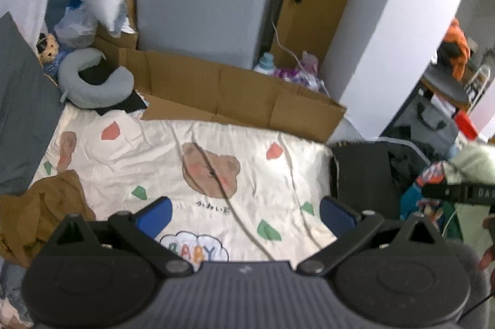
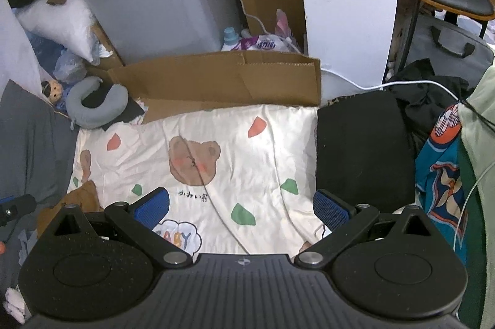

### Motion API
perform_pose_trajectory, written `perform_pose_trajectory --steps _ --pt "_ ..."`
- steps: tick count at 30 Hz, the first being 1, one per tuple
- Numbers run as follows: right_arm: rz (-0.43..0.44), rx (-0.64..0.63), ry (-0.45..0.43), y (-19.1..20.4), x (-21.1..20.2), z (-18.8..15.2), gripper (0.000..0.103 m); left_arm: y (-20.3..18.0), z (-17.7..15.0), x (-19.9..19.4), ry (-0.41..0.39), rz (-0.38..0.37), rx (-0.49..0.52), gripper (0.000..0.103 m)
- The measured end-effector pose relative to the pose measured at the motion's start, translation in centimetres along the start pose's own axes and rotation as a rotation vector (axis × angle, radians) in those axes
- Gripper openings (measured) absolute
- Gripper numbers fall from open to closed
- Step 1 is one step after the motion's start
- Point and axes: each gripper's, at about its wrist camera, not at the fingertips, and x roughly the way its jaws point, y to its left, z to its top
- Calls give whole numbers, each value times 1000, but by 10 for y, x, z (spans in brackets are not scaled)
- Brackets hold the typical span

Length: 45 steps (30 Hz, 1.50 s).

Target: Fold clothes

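Brown garment (image 1: 43,205) crumpled, axis unclear

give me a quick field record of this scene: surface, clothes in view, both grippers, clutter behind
surface: cream bear-print blanket spread flat, a thin cord lying across it
folded item: black garment at the blanket's right edge
unfolded item: brown garment crumpled at the blanket's left edge
left gripper: open, empty, above the blanket
right gripper: open, empty, above the blanket
behind: flattened cardboard, grey neck pillow, small plush toy
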Motion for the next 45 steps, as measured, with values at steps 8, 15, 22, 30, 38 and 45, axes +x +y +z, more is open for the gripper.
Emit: perform_pose_trajectory --steps 8,15,22,30,38,45 --pt "-7 13 20 -9 11 -18 102 -10 -15 17 39 2 -11 103" --pt "9 4 39 -8 13 -21 102 -6 -21 23 72 9 -69 103" --pt "19 -38 88 -1 15 -29 102 -7 -27 28 78 61 -100 103" --pt "37 -78 145 0 18 -33 102 -9 -33 21 74 164 -94 103" --pt "51 -110 155 4 22 -30 102 -16 -39 16 65 201 -106 103" --pt "80 -128 161 2 24 -31 102 -26 -43 19 53 227 -82 103"
